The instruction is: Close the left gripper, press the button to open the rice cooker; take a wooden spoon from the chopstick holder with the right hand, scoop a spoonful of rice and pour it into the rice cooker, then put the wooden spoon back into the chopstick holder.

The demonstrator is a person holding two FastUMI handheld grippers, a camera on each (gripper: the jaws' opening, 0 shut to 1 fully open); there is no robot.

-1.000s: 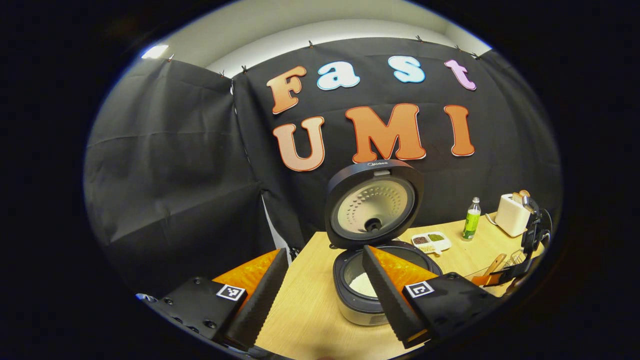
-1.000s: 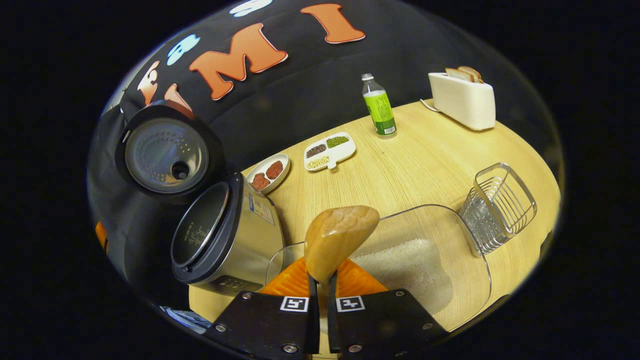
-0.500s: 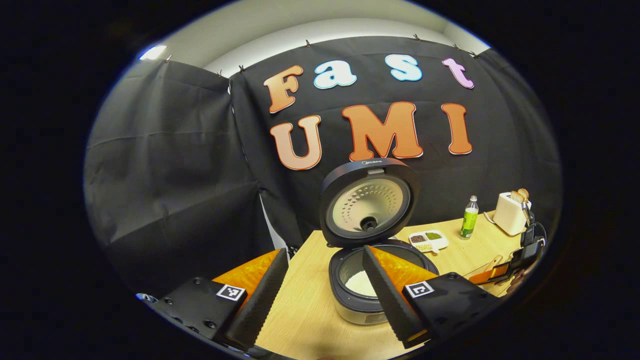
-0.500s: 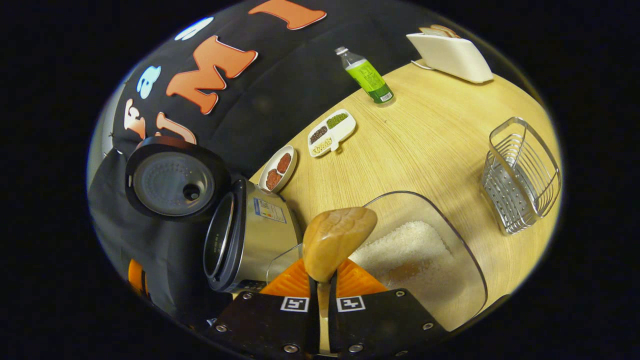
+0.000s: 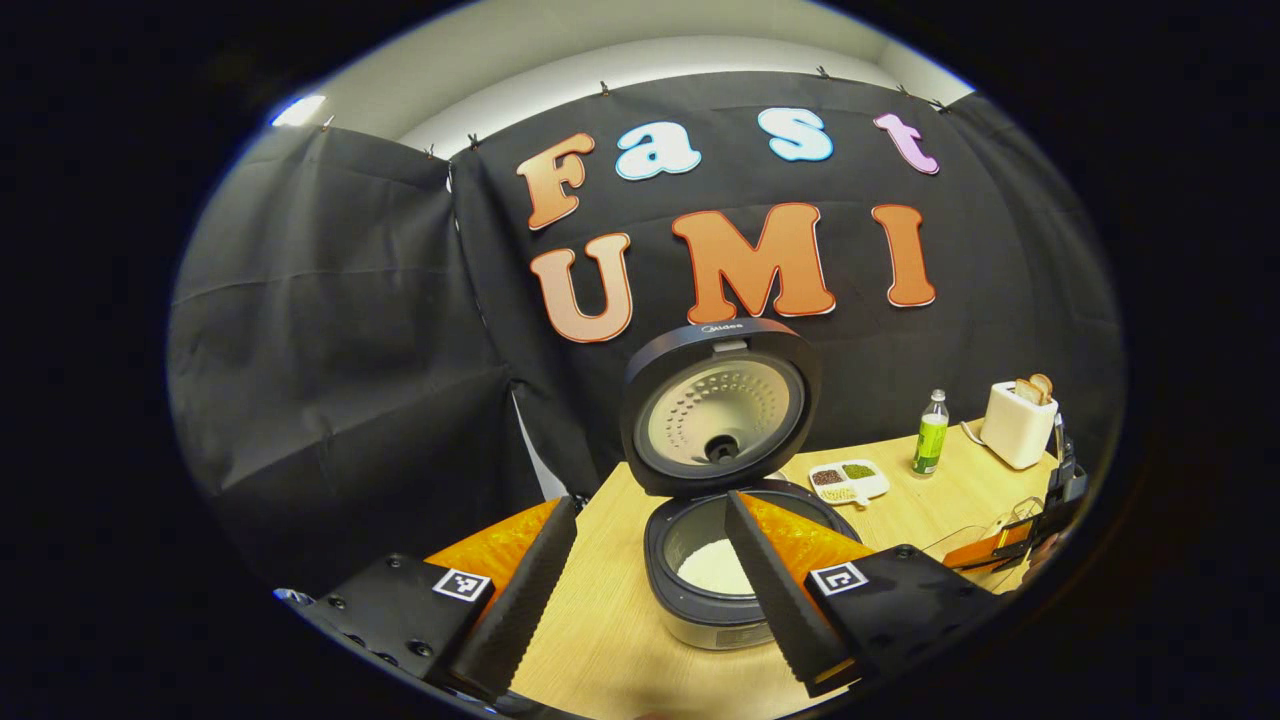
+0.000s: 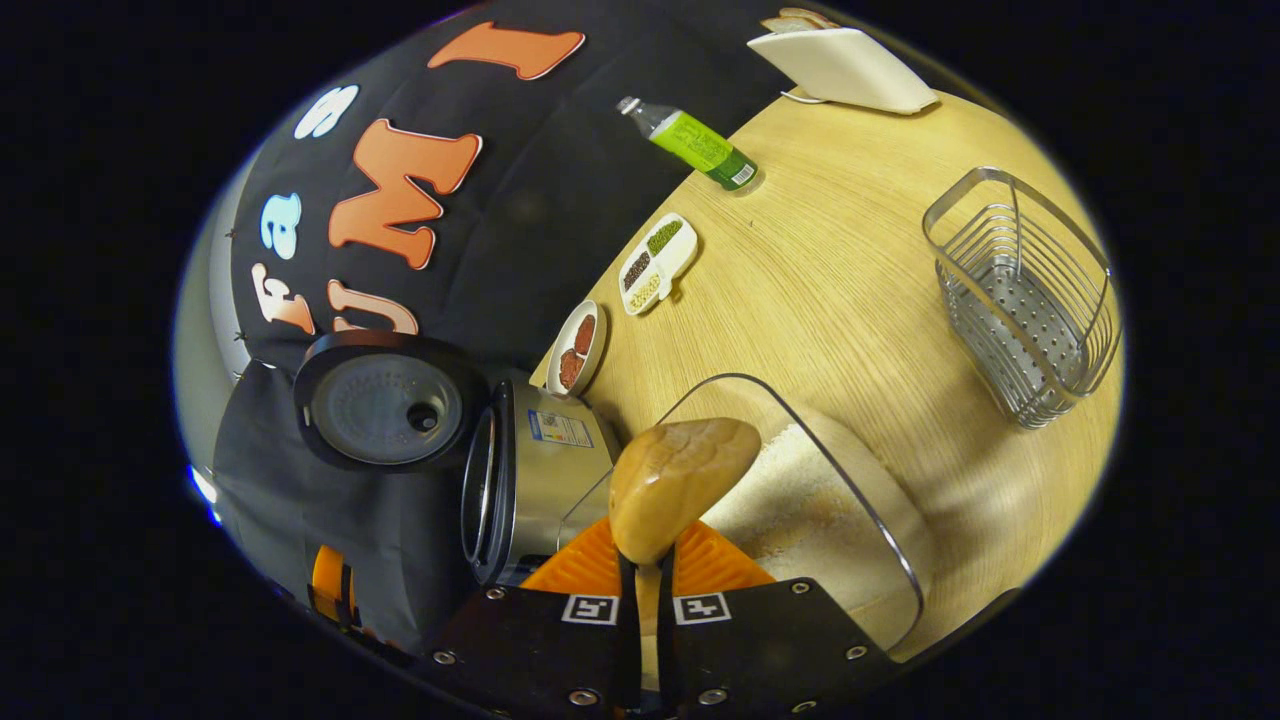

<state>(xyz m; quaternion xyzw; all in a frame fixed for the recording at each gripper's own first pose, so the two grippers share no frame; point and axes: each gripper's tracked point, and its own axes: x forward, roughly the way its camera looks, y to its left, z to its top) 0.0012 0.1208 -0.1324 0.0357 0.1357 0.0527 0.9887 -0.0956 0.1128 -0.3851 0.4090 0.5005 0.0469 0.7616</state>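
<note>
1. The right gripper is clenched on the handle of the light-brown wooden spoon, both fingers pressing it, with the spoon's oval bowl standing up just ahead of them.
2. Over the last second this view has rolled and swung: the clear plastic rice container with white rice now lies right under the spoon, and the steel wire chopstick holder has slid up toward the right edge.
3. I judge this as the hand tipping the spoon down toward the rice, so a scoop is starting; whether the spoon bowl already carries rice cannot be told.
4. The left gripper is released, its fingers spread wide and holding nothing.
5. Past it, the silver-and-black rice cooker stands on the pale wooden table with its round lid upright, so the button step is done; white rice already lies in the pot.
6. Its view has drifted slightly sideways, the cooker sitting a little further left than before.
</note>
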